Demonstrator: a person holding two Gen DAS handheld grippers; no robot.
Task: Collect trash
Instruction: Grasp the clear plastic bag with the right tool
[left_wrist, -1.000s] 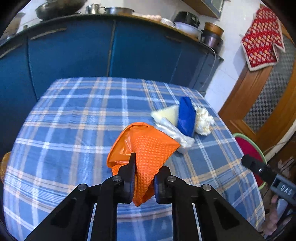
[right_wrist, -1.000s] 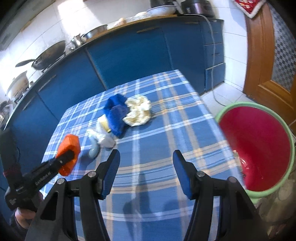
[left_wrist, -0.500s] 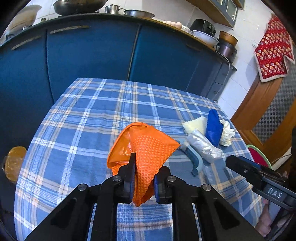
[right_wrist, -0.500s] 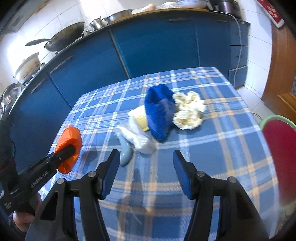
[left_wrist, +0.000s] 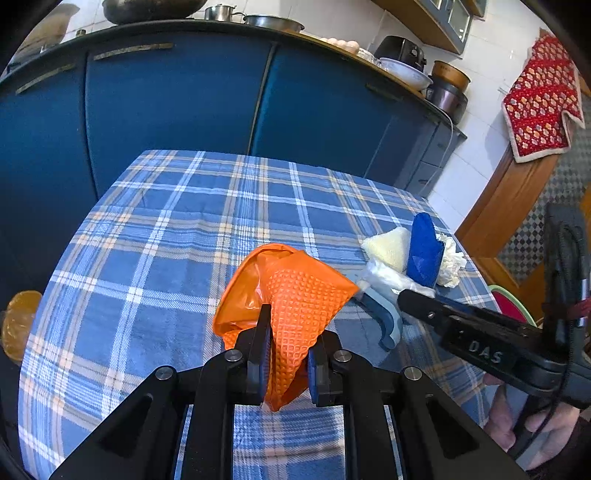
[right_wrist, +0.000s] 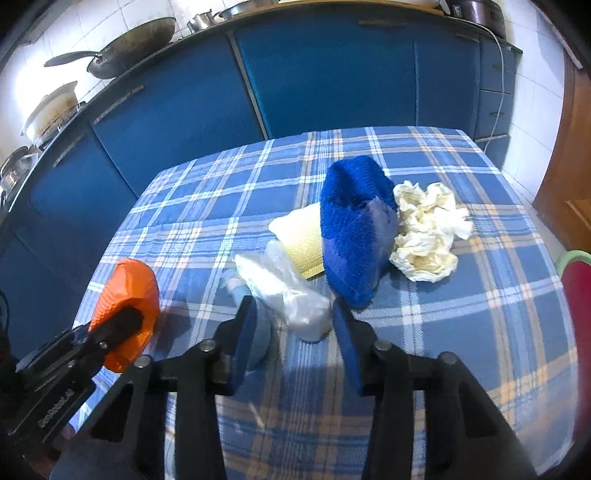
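My left gripper (left_wrist: 286, 354) is shut on a crumpled orange glove (left_wrist: 295, 288), held just above the blue plaid tablecloth (left_wrist: 147, 258). In the right wrist view the glove (right_wrist: 129, 280) shows at the left. My right gripper (right_wrist: 291, 314) is low over the trash pile. Its jaws are closing with a clear plastic wrapper (right_wrist: 288, 291) between them, and the pads do not visibly press on it. A pale-blue plastic piece (right_wrist: 255, 332) lies by the left finger. Behind the wrapper lie a yellow sponge (right_wrist: 303, 236), a blue knitted cloth (right_wrist: 354, 229) and crumpled tissue (right_wrist: 424, 229).
A red bin with a green rim (right_wrist: 576, 295) stands off the table's right edge. Blue kitchen cabinets (right_wrist: 332, 74) run behind the table, with pans on the counter. An amber object (left_wrist: 18, 325) sits past the table's left edge.
My right gripper has moved forward and down to the trash pile, and its jaws have narrowed around the plastic wrapper. The left gripper still holds the orange glove, shifted slightly.
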